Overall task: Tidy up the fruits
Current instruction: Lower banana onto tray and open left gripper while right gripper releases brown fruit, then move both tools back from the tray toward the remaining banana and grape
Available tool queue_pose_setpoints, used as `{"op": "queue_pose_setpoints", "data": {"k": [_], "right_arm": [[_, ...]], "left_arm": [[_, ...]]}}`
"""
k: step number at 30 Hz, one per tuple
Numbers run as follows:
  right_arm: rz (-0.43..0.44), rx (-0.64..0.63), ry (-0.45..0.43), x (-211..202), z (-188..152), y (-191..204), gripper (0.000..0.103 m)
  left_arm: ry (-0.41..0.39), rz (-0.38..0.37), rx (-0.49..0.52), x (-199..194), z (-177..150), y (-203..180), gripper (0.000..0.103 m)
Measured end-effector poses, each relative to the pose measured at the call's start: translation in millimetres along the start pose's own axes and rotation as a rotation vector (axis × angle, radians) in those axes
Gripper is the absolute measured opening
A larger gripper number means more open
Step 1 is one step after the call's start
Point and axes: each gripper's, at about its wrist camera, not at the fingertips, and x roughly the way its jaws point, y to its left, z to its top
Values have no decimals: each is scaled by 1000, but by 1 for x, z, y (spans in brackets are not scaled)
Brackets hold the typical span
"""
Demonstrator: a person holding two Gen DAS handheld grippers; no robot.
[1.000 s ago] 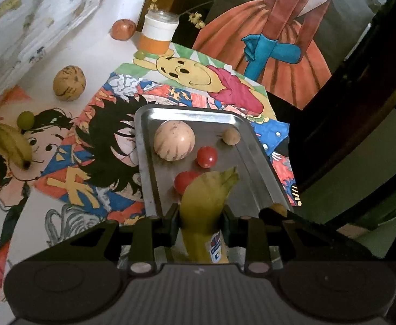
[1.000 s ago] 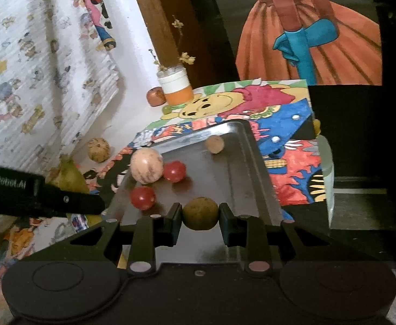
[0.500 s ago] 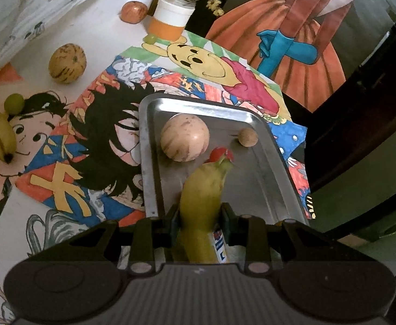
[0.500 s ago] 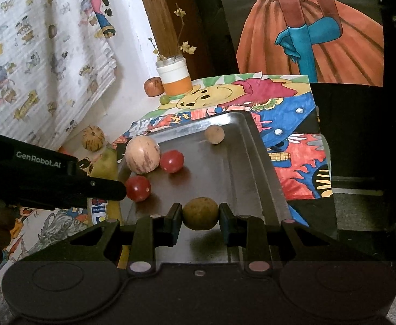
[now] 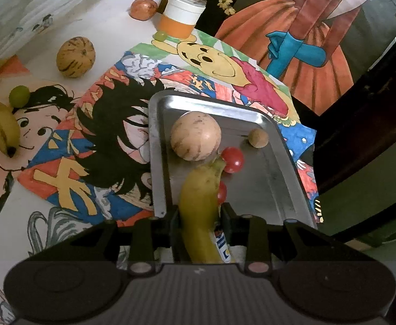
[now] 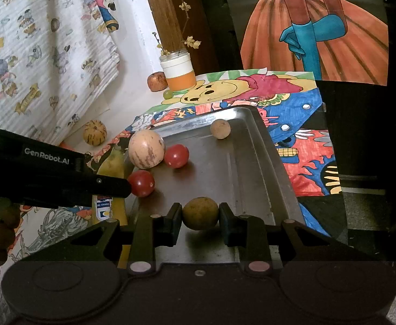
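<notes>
While angled down, left gripper (image 5: 200, 214) jaws open around banana (image 5: 199, 203).

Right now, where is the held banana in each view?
Left wrist: banana low centre, clamped in the left gripper, tip near a red tomato.
Right wrist: banana at left, behind that gripper's black finger.
Shared landmark: the striped round fruit in the tray.

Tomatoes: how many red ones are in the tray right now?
2. One tomato sits beside the big pale melon; the other tomato lies nearer the tray front-left corner, beside the banana.
</notes>
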Motion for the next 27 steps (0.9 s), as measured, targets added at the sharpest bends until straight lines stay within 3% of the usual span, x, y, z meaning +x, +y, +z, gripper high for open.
{"op": "queue_pose_setpoints", "data": {"k": [8, 10, 12, 13, 18, 23, 27], "right_arm": [[-6, 0, -4, -3, 0, 1, 36], [-7, -2, -13, -7, 0, 1, 42], [-8, -4, -23, -12, 0, 1, 49], [-9, -5, -28, -15, -1, 2, 52], [-17, -9, -48, -29, -2, 5, 62], [-14, -21, -69, -47, -5, 12, 74], [-10, -30, -79, -61, -8, 20, 91]], "left_arm": [[-3, 7, 0, -3, -2, -2, 41], [-7, 3, -1, -6, -3, -2, 44], [-12, -1, 5, -10, -5, -3, 51], [-17, 6, 8, -13, -6, -4, 59], [-53, 26, 5, -30, -11, -2, 66], [-113, 57, 25, -52, -19, -4, 85], [-163, 90, 49, -71, -27, -5, 99]]}}
